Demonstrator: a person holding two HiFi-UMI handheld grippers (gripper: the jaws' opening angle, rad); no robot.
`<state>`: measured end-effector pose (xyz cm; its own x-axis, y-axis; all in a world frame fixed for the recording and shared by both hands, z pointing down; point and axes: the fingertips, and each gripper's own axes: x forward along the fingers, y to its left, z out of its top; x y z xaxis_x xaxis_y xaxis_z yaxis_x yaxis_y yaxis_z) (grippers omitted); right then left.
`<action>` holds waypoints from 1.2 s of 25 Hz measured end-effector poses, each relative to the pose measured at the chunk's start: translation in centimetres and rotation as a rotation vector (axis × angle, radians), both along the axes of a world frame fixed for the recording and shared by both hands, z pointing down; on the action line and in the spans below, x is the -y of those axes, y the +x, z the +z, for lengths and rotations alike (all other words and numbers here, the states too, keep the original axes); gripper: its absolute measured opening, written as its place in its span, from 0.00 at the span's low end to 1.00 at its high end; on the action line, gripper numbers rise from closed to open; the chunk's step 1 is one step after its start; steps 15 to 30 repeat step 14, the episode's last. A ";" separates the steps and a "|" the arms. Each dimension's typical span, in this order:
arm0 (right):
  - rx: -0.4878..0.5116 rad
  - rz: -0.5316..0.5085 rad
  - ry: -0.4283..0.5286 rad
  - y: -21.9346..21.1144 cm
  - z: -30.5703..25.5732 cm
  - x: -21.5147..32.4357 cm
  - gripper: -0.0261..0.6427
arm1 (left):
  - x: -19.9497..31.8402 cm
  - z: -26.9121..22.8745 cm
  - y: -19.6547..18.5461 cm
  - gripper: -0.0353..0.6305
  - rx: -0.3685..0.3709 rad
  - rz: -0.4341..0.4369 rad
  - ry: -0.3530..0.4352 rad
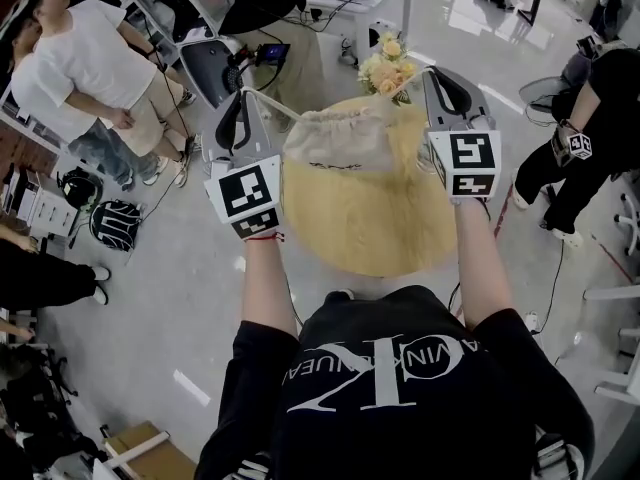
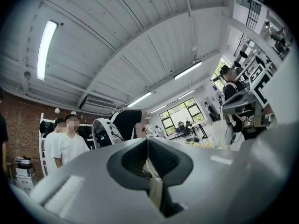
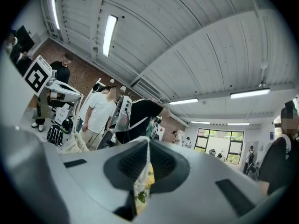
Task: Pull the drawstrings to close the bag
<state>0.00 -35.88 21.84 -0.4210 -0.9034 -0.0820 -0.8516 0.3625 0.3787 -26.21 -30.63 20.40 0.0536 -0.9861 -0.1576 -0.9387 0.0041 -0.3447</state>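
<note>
The cloth bag (image 1: 340,140) is sitting over the far edge of the round wooden surface (image 1: 370,230), and its top is looking bunched up. I cannot tell if its bottom is resting on the surface. The left gripper (image 1: 243,96) is staying out past the left edge of the surface, and its jaws are pressing together on the left drawstring (image 2: 154,189), a thin pale strip showing between them. The right gripper (image 1: 432,72) is staying near the far right edge, and its jaws are pinching the right drawstring (image 3: 141,190) the same way. Each drawstring is running tight from the bag's top out to its gripper. A bunch of pale flowers (image 1: 388,63) is sitting at the far edge, just behind the bag. A person in a white shirt (image 1: 95,53) is standing on the floor, well away to the left.
</note>
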 end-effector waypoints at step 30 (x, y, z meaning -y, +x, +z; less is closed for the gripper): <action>0.021 -0.006 0.000 -1.1 0.0 -0.5 0.07 | -0.8 -0.1 -1.2 0.08 -0.004 -0.012 0.014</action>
